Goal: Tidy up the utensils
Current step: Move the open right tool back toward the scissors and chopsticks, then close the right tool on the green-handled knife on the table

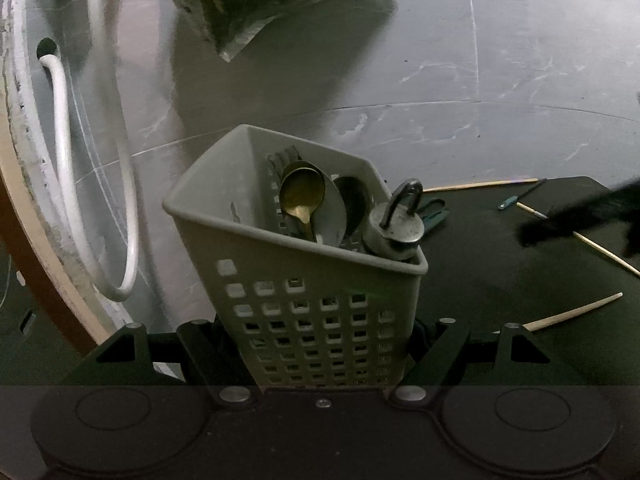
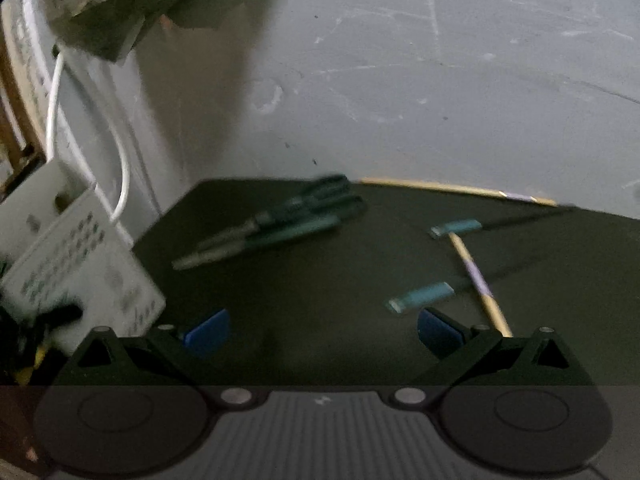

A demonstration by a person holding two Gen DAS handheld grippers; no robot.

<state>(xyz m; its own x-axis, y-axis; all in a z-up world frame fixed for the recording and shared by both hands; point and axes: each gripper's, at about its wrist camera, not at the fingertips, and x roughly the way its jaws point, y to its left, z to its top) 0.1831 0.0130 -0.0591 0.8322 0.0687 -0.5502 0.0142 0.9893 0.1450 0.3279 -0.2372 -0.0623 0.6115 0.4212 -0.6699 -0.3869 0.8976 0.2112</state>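
left gripper (image 1: 320,344) has its fingers clamped on the utensil basket (image 1: 296,248) to steady it on the table (image 2: 320,300), while the right gripper (image 2: 320,332), fingers spread and empty, hangs over the loose pens (image 2: 272,228)

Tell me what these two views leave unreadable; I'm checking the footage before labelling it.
- Left wrist: lower ends of the spoons and padlock, hidden by the basket wall.
- Left wrist: left gripper pads, hidden by the basket.
- Right wrist: dark-handled utensils, too motion-blurred to identify.
- Right wrist: chopstick lower end, behind the right gripper.
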